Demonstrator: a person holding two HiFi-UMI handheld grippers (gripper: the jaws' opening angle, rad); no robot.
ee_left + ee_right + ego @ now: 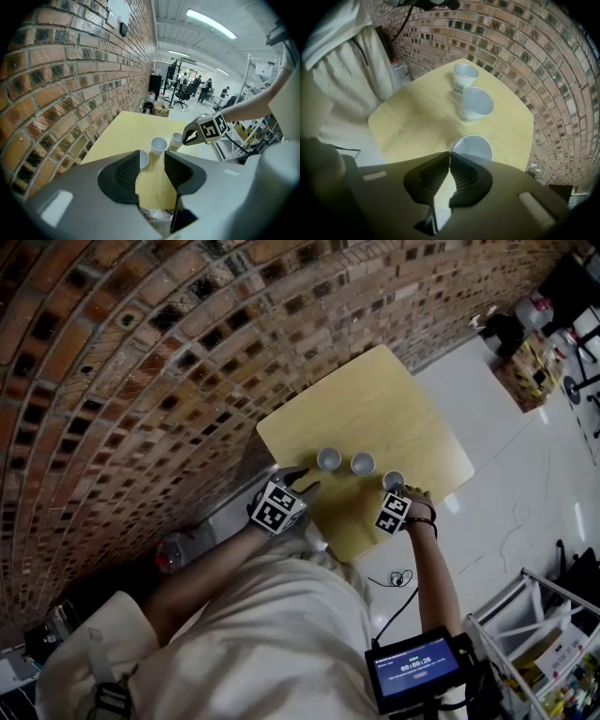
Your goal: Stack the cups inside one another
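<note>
While your right gripper pinches the rim of the end cup on the table and your left gripper sits half open and empty, lift slowly and set it straight into the middle cup.

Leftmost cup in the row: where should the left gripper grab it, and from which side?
Probably pinch the rim of the left cup on its near side, one jaw inside and one outside, with the left gripper coming from above. It stands upright, mouth open and thin-walled. The middle cup stands close beside it, so a sideways grab looks cramped.
</note>
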